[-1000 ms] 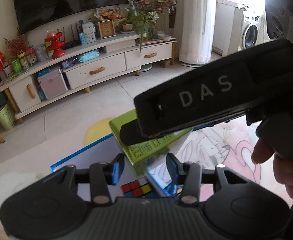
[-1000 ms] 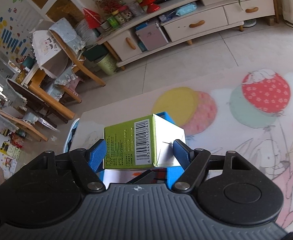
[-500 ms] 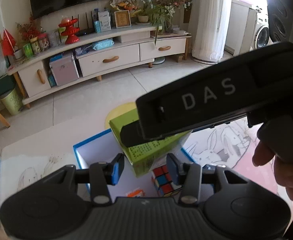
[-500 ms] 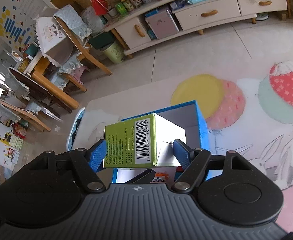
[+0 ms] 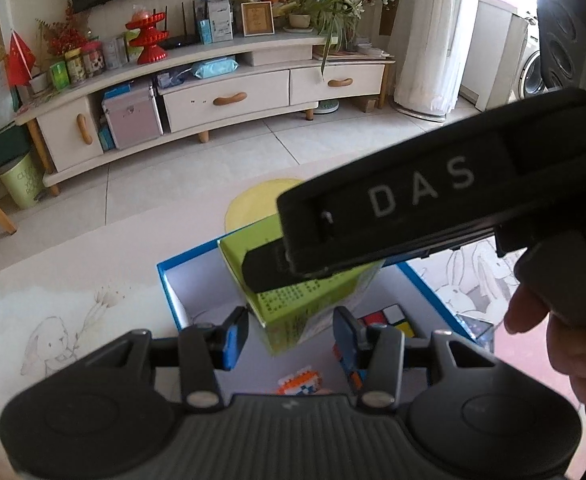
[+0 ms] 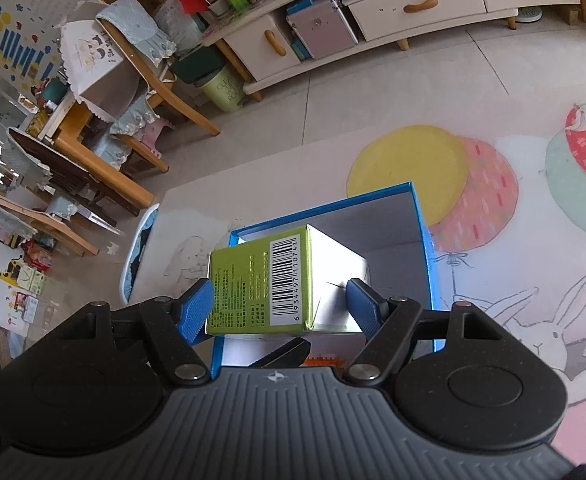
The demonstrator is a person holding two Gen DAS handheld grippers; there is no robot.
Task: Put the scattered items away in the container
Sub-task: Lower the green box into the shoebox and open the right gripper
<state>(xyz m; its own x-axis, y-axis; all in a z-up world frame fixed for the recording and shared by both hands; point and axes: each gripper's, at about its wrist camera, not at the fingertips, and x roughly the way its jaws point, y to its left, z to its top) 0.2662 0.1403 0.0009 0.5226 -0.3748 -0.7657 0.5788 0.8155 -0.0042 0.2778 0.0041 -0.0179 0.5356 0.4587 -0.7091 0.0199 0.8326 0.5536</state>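
Carton (image 6: 285,280) barcode faces right wrist; cube (image 5: 389,318) shows left.

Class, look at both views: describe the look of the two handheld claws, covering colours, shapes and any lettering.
Both claws are black plastic. Each has a ribbed grey-black body, two round discs, silver pivot screws and angular linkages ending in blue textured pads. The left claw matches the right claw, whose side bears white letters "DAS". A bare hand grips it.
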